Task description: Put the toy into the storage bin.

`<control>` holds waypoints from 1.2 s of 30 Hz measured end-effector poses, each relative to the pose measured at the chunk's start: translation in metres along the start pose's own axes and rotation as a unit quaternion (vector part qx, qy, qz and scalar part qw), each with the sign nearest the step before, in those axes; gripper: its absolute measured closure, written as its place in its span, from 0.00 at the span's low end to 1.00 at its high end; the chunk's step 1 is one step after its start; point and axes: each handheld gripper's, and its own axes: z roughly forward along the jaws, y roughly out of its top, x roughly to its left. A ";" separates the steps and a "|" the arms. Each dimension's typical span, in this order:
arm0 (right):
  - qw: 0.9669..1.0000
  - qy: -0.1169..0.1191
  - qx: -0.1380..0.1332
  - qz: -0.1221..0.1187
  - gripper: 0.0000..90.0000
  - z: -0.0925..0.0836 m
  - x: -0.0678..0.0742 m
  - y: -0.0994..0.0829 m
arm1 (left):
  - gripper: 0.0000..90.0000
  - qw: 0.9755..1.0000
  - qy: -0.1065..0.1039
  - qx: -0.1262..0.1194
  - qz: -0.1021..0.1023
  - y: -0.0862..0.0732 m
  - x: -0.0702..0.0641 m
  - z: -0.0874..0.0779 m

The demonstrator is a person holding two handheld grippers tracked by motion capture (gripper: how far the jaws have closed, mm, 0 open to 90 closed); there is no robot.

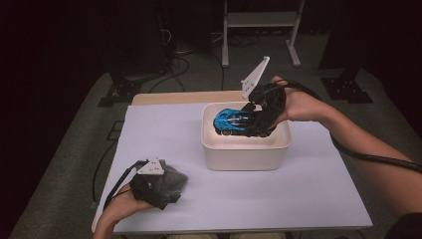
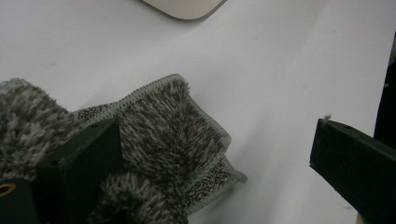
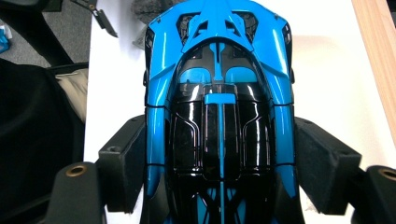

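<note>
A blue and black toy car [image 1: 231, 121] hangs over the opening of a cream bin [image 1: 246, 144], nose pointing left. My right gripper [image 1: 259, 122] is shut on it. In the right gripper view the two pads [image 3: 133, 161] press the car [image 3: 219, 116] on both flanks, the right gripper [image 3: 222, 158] centred on its roof. At the table's near left, my left gripper [image 1: 164, 194] rests at a grey fluffy cloth [image 1: 174, 179]. In the left gripper view the left gripper [image 2: 212, 140] is open, jaws wide apart, one jaw resting on the crumpled cloth [image 2: 173, 135].
The white table top [image 1: 308, 189] has bare room in front of and to the left of the bin. A wooden strip [image 1: 169, 98] runs along its far edge. A corner of the bin [image 2: 184, 7] shows beyond the cloth. Cables and stand legs [image 1: 259, 35] lie on the floor behind.
</note>
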 end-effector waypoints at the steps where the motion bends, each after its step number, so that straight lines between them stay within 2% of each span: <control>1: 1.000 0.000 0.000 0.000 0.28 0.000 0.000 0.000 | 0.02 1.000 0.000 0.002 0.002 0.000 0.000 0.000; 17: 0.999 0.012 0.008 0.031 0.28 0.025 -0.026 -0.018 | 0.02 1.000 0.002 0.004 -0.001 -0.001 0.000 0.001; 25: 0.999 0.015 0.008 0.039 0.28 0.036 -0.035 -0.025 | 0.02 1.000 0.002 0.006 0.000 -0.003 0.001 0.001; 36: 0.998 0.028 0.019 0.050 0.28 0.063 -0.045 -0.034 | 0.02 1.000 0.003 0.010 0.001 -0.003 0.001 0.001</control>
